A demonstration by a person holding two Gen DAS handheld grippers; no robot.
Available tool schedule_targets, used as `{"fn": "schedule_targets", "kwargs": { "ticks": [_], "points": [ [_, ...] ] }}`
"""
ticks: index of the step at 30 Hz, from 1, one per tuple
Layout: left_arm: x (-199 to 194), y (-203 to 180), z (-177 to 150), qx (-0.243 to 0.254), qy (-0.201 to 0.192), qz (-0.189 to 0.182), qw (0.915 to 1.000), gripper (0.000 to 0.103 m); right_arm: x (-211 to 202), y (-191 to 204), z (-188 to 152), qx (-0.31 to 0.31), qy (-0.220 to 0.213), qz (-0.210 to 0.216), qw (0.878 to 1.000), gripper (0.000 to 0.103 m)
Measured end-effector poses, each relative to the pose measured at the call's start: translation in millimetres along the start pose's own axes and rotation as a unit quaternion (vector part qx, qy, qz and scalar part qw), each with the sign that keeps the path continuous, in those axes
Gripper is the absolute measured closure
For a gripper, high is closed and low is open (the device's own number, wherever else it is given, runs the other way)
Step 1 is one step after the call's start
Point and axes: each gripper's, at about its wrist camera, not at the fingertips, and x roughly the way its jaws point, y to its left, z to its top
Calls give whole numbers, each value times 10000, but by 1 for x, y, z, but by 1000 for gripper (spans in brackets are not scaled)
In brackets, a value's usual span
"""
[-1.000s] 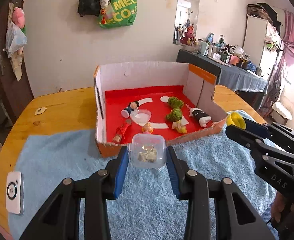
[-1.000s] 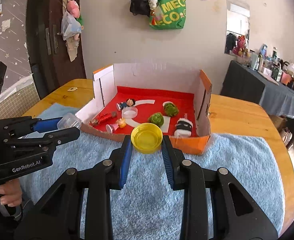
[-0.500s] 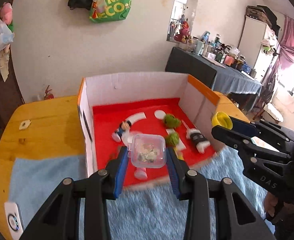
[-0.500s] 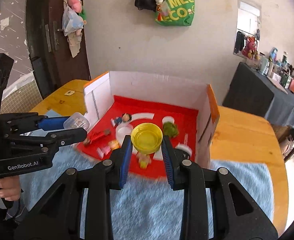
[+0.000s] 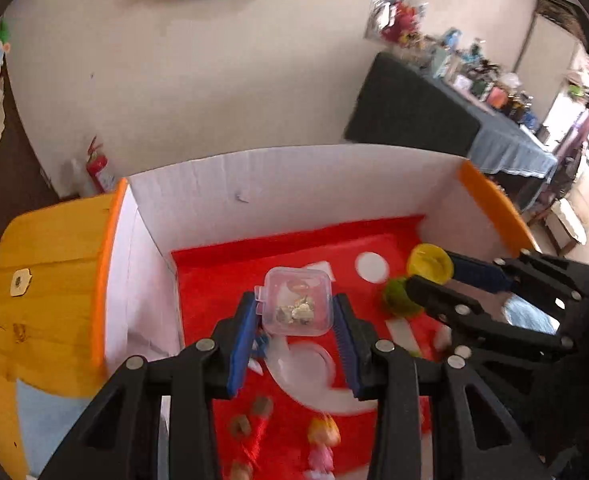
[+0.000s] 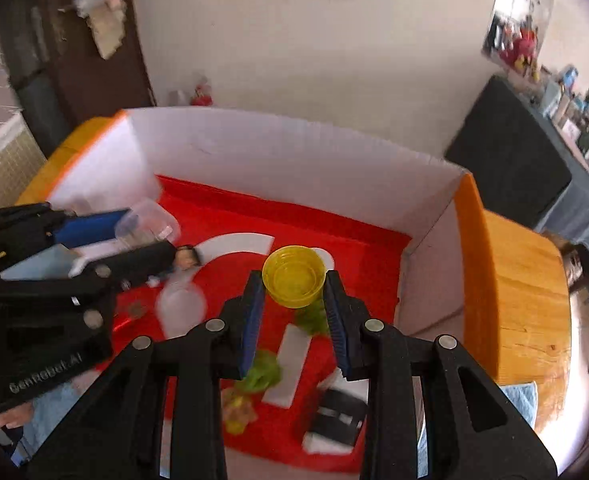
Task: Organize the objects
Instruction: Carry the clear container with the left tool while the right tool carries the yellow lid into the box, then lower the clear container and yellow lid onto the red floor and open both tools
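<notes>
The clear case (image 5: 297, 302) sits between my left fingers (image 5: 241, 344), gripped at its two sides, and the yellow cap (image 6: 294, 275) is gripped the same way between my right fingers (image 6: 251, 320). Both hang above the red floor of the box (image 5: 294, 188), not touching it. Straight below the case lie a white ring (image 5: 309, 364) and a small doll (image 5: 260, 345); below the cap lie green toys (image 6: 261, 370). My right gripper (image 5: 430, 276) is just to the right of the case. I judge the free red floor ahead of each load is where to lower it.
</notes>
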Motion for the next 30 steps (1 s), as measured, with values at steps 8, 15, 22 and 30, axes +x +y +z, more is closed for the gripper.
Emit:
{"fn": "schedule_targets", "kwargs": {
  "ticks": [8,15,22,30],
  "points": [
    [48,5,23,-123,538,115,9984,63,42,-15,18,171,601,-74,9980,74],
    [78,10,27,-426,904,188,9948,63,59,-21,15,282,817,-105,9962,74],
    [85,7,24,-491,1031,229,9932,63,67,-29,8,371,1006,-33,9942,74],
    [84,1,23,-441,1020,275,9934,63,62,-32,-1,317,1013,-61,9943,74]
  ]
}}
